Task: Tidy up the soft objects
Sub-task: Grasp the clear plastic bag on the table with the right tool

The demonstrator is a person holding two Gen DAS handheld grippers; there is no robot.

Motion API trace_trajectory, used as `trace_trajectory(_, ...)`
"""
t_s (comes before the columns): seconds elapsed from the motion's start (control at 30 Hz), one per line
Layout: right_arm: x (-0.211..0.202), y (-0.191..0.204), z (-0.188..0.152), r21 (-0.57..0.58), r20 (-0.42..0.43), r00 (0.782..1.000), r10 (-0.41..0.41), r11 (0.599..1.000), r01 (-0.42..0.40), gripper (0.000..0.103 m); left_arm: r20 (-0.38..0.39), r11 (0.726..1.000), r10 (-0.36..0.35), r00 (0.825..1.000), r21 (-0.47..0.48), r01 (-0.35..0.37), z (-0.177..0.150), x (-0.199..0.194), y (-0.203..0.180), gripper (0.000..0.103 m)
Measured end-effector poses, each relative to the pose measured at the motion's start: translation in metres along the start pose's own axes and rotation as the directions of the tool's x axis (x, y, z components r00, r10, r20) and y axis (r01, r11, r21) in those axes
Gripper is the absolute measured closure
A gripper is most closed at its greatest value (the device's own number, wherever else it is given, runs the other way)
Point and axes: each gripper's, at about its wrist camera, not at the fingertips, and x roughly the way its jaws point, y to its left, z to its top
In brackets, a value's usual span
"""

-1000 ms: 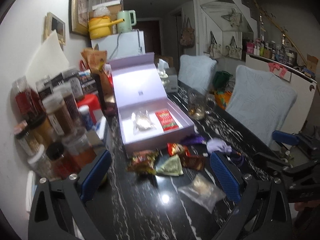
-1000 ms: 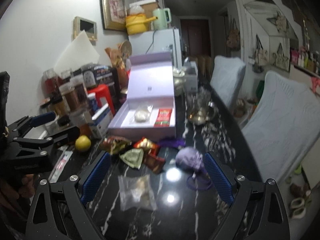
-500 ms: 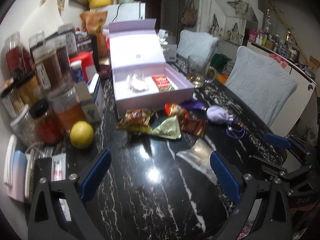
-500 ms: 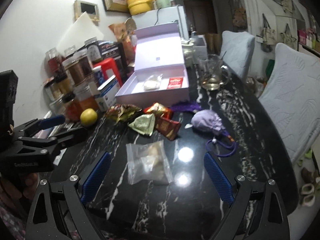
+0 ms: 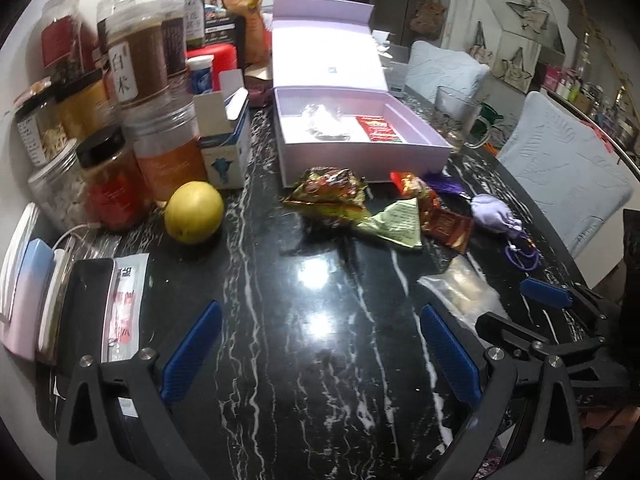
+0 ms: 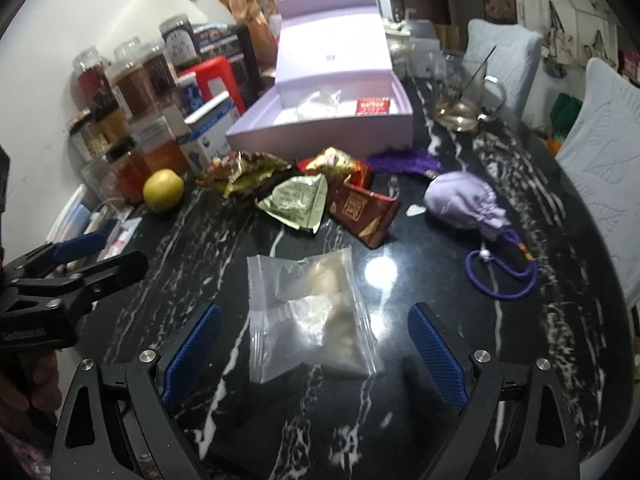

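An open lilac box (image 5: 360,156) (image 6: 320,136) stands on the black marble table and holds a clear packet (image 5: 324,122) and a red packet (image 5: 378,130). In front of it lie several foil snack packets (image 5: 332,196) (image 6: 292,200), a brown packet (image 6: 364,212) and a lilac drawstring pouch (image 6: 464,204) (image 5: 492,214). A clear zip bag (image 6: 308,312) (image 5: 460,288) lies between the open fingers of my right gripper (image 6: 314,344), which is empty. My left gripper (image 5: 320,348) is open and empty over bare table.
Several jars (image 5: 132,92), a small white and blue carton (image 5: 224,148) and a yellow fruit (image 5: 194,212) crowd the left side. A glass cup (image 6: 460,96) stands right of the box. Padded chairs (image 5: 560,176) line the table's right edge. A sachet (image 5: 124,304) lies near left.
Both grippers have pulled back and tilted down toward the table. The right gripper now has the clear zip bag between its open fingers. Nothing was grasped.
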Motion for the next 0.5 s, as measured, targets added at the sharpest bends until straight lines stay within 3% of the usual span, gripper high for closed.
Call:
trace_trajectory(0.27, 0.034, 0.006, 0.005, -0.046, -0.073, 0.997, 0.02, 0.999, -0.023, 0.008, -0.029, 1.0, 0.011, 1.0, -0.013, -0.012, 0.002, 0.012, 0.003, 0.002)
trace_trajectory(0.33, 0.038, 0.006, 0.005, -0.052, -0.083, 0.997, 0.011, 0.998, -0.016, 0.014, -0.03, 1.0, 0.012, 0.999, -0.01, -0.012, 0.003, 0.014, 0.001, 0.002)
trace_trajectory(0.4, 0.039, 0.005, 0.005, -0.061, -0.082, 0.997, -0.018, 0.998, 0.013, 0.032, -0.03, 1.0, 0.011, 0.999, -0.004, -0.012, 0.005, 0.017, -0.001, 0.002)
trace_trajectory(0.43, 0.04, 0.006, 0.006, -0.067, -0.084, 0.996, -0.028, 0.997, 0.023, 0.033, -0.031, 1.0, 0.01, 0.999, -0.001, -0.01, 0.006, 0.018, -0.002, 0.002)
trace_trajectory(0.5, 0.039, 0.005, 0.007, -0.079, -0.082, 0.996, -0.029, 0.997, 0.023, 0.046, -0.034, 1.0, 0.003, 0.999, 0.003, -0.003, 0.008, 0.02, -0.005, 0.002)
